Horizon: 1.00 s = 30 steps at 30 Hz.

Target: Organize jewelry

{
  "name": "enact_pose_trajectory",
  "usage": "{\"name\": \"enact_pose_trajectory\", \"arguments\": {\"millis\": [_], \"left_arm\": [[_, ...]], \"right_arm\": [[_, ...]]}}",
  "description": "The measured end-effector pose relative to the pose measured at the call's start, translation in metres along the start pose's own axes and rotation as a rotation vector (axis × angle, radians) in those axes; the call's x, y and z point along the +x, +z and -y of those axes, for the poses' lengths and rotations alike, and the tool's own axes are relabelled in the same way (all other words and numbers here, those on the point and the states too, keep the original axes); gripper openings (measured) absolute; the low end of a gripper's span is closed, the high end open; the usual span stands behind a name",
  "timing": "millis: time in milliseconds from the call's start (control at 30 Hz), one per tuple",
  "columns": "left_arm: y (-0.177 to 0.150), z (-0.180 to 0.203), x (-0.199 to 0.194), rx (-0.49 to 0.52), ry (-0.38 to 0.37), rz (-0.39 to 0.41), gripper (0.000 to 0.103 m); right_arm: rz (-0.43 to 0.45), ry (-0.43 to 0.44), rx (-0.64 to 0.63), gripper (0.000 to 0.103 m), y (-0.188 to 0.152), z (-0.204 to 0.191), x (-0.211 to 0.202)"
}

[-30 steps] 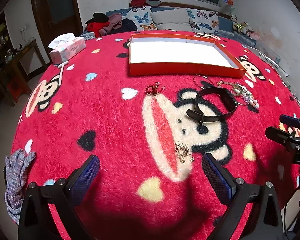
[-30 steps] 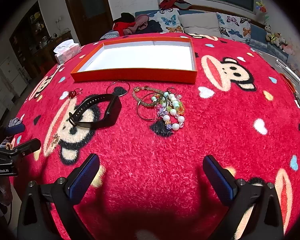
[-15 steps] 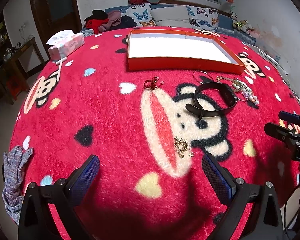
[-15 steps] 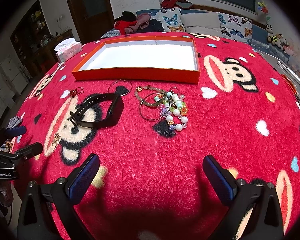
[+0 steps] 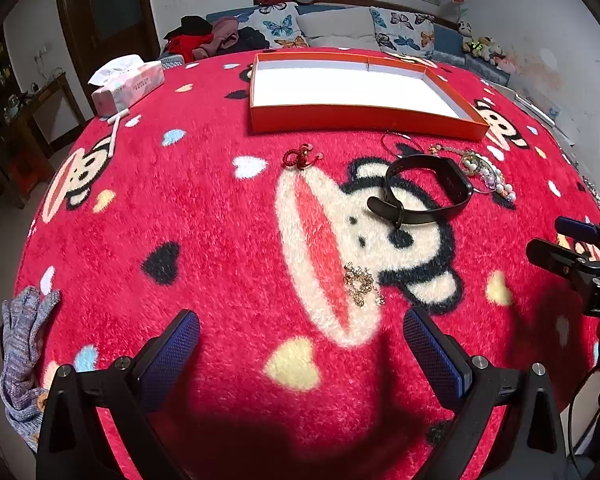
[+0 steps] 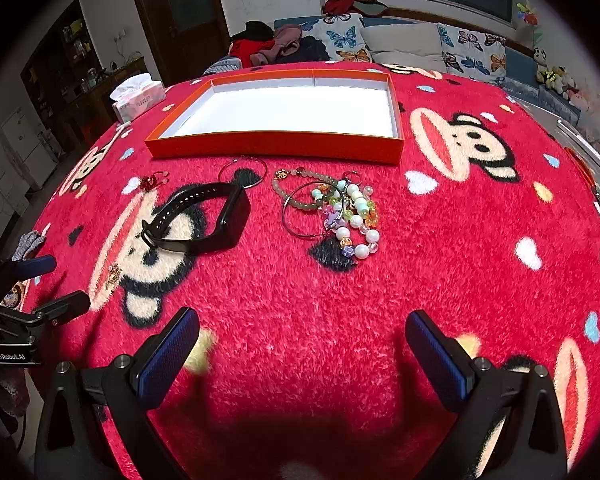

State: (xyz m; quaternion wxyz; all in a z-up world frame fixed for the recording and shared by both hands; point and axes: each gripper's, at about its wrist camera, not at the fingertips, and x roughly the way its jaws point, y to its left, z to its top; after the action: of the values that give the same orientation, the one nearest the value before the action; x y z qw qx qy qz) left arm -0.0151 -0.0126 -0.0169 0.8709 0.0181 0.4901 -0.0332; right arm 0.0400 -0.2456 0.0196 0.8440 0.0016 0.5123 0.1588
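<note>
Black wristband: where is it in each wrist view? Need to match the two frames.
Left wrist view: the black wristband lies right of centre, on the cartoon monkey's face.
Right wrist view: the black wristband lies left of centre, beside the bead bracelets.
Shared landmark: the orange tray, behind the wristband in both views.

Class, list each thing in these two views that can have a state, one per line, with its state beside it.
orange tray: empty, on the blanket
black wristband: buckled in a loop, lying flat
tissue box: open, a tissue sticking out
beaded bracelets: heaped together, outside the tray
gold earring: loose on the blanket
left gripper: open, holding nothing
right gripper: open, holding nothing
</note>
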Motion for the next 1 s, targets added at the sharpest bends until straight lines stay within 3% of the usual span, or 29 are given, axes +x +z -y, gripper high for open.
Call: {"name": "enact_pose_trajectory", "arguments": {"millis": [733, 800, 867, 1000], "left_arm": [[-0.003, 0.002, 0.009, 0.003, -0.036, -0.025, 0.103], [-0.003, 0.002, 0.011, 0.002, -0.040, -0.034, 0.100], [-0.003, 0.001, 0.013, 0.001, -0.041, -0.044, 0.088], [-0.003, 0.000, 0.014, 0.002, -0.032, -0.053, 0.080]], "right_arm": [[-0.007, 0.006, 0.003, 0.103, -0.003, 0.001, 0.002], [-0.006, 0.005, 0.004, 0.103, -0.003, 0.001, 0.002], [-0.008, 0.007, 0.005, 0.103, -0.003, 0.001, 0.002], [-0.008, 0.007, 0.006, 0.103, -0.003, 0.001, 0.002]]}}
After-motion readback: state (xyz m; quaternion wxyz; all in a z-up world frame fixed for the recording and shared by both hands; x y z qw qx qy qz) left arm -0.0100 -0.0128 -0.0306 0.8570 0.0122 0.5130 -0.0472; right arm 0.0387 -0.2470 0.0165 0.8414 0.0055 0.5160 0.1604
